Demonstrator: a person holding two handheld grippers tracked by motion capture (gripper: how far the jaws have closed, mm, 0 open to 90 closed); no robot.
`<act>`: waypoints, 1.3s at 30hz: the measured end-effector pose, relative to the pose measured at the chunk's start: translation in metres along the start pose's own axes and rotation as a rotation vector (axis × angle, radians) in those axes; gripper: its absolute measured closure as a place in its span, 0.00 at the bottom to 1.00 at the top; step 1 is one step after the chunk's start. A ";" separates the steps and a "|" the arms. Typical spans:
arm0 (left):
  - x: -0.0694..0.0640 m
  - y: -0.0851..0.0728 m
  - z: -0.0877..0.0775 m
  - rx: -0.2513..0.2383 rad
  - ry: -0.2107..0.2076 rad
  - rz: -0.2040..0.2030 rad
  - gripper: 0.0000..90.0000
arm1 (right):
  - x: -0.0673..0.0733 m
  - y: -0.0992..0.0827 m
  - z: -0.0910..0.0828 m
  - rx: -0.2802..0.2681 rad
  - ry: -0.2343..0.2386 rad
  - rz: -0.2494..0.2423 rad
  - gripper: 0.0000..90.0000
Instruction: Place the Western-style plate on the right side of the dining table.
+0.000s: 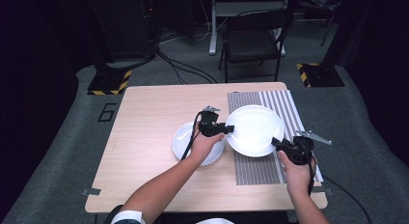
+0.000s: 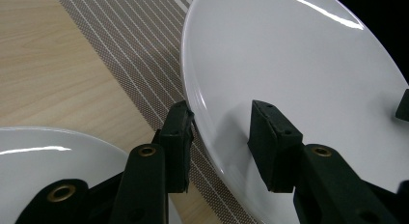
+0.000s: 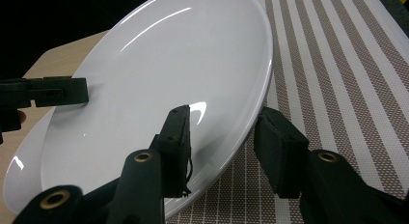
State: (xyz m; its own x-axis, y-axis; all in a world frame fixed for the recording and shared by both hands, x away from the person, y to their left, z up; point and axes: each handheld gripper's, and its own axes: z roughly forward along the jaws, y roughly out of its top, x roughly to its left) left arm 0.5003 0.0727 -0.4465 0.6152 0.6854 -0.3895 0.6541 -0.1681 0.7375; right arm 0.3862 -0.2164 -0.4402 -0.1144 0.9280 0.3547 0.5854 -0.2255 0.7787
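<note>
A large white plate [image 1: 254, 130] is held between my two grippers over the striped placemat [image 1: 255, 168]. My left gripper [image 1: 230, 129] is shut on the plate's left rim; in the left gripper view one jaw sits under the rim and the other on the plate [image 2: 299, 64], around the left gripper [image 2: 222, 110]. My right gripper [image 1: 276, 142] is shut on the near right rim; in the right gripper view the right gripper [image 3: 223, 115] clamps the plate [image 3: 159, 74] the same way. A smaller white plate [image 1: 185, 139] lies on the table under my left hand.
The light wooden table [image 1: 144, 118] has bare wood at the left and along the front. The placemat [image 3: 337, 64] covers its right side. A black chair [image 1: 253, 40] stands beyond the far edge, with cables and floor stands around it.
</note>
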 end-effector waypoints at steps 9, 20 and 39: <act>-0.006 0.003 0.005 0.001 -0.012 0.013 0.67 | -0.005 -0.001 -0.005 -0.009 -0.015 0.011 0.63; -0.012 0.005 0.012 0.015 -0.027 0.020 0.67 | -0.011 -0.002 -0.011 -0.017 -0.035 0.016 0.63; -0.016 0.009 0.020 0.030 -0.034 0.022 0.67 | -0.018 -0.002 -0.011 -0.012 -0.059 0.018 0.63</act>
State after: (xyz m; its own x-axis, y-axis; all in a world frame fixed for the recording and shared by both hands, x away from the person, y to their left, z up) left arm 0.5053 0.0466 -0.4446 0.6439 0.6571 -0.3919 0.6525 -0.2042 0.7298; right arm 0.3784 -0.2364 -0.4420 -0.0563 0.9394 0.3383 0.5772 -0.2458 0.7787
